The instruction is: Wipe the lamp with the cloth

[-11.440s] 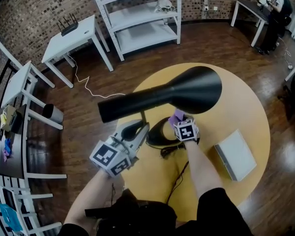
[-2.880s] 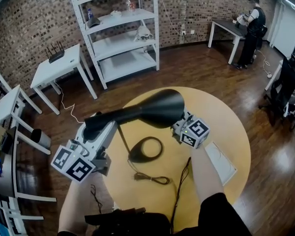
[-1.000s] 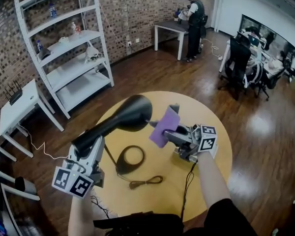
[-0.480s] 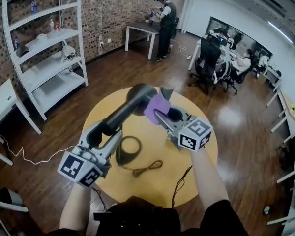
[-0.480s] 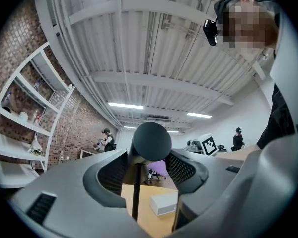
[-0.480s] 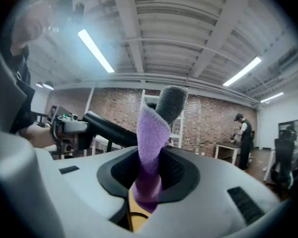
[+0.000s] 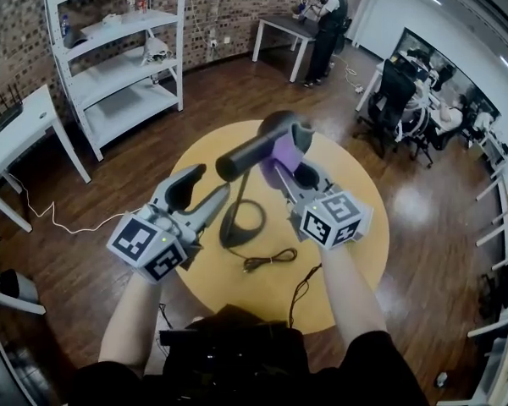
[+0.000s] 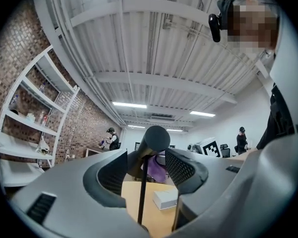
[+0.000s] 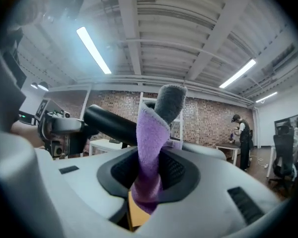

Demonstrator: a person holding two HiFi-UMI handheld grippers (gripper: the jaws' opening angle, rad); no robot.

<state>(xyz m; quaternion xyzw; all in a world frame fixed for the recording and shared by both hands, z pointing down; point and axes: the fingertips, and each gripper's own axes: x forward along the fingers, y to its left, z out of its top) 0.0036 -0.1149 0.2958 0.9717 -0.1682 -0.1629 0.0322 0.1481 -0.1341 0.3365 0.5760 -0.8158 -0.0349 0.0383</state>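
Note:
The black lamp [image 7: 258,148] stands on the round yellow table [image 7: 356,252], with its ring base [image 7: 241,224] under the tilted head. My right gripper [image 7: 281,169] is shut on the purple cloth [image 7: 284,149], which lies against the lamp's shade. In the right gripper view the cloth [image 9: 150,148] stands up from the closed jaws, with the lamp's tube [image 9: 114,125] behind it. My left gripper [image 7: 201,194] is open just left of the lamp's rear end. In the left gripper view the thin stem [image 8: 141,192] and round rear cap [image 8: 155,138] show beyond the spread jaws, untouched.
The lamp's cable [image 7: 271,260] curls on the table in front of the base. A white box [image 8: 164,198] lies on the table beyond the lamp. A white shelf unit [image 7: 118,57] and a white side table [image 7: 17,125] stand at the left. A person [image 7: 326,15] and office chairs [image 7: 398,100] are at the back right.
The lamp's rear end lay between my left jaws half a second ago and now sits past their tips. My right gripper has rolled and carried the cloth along the shade.

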